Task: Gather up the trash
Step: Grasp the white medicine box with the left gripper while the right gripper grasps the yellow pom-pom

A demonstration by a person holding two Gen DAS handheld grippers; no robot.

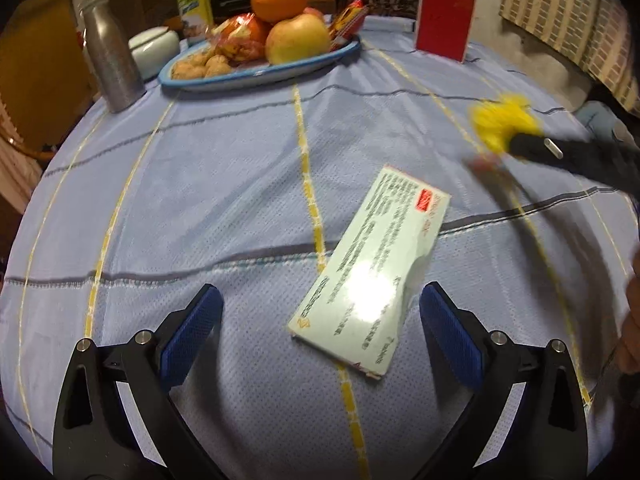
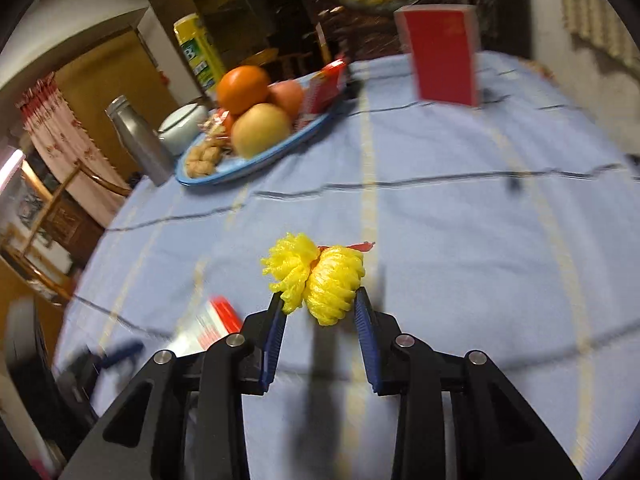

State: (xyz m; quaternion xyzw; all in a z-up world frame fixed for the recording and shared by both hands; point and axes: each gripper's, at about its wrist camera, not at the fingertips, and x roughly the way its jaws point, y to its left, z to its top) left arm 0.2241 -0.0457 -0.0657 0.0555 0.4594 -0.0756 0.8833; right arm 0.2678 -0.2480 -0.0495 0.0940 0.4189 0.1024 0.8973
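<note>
Underneath, probably blue checked tablecloth [image 1: 240,184]

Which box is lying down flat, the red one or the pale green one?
The pale green box lies flat on the tablecloth, right in front of the open left gripper. The red box stands upright at the far side of the table.

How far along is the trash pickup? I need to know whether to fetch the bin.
Nothing looks binned yet; no bin is in view. In hand: the right gripper is shut on the yellow foam net, lifted off the tablecloth. Left to do: the flat pale box still lies on the cloth, with the open left gripper hovering just before it.
</note>
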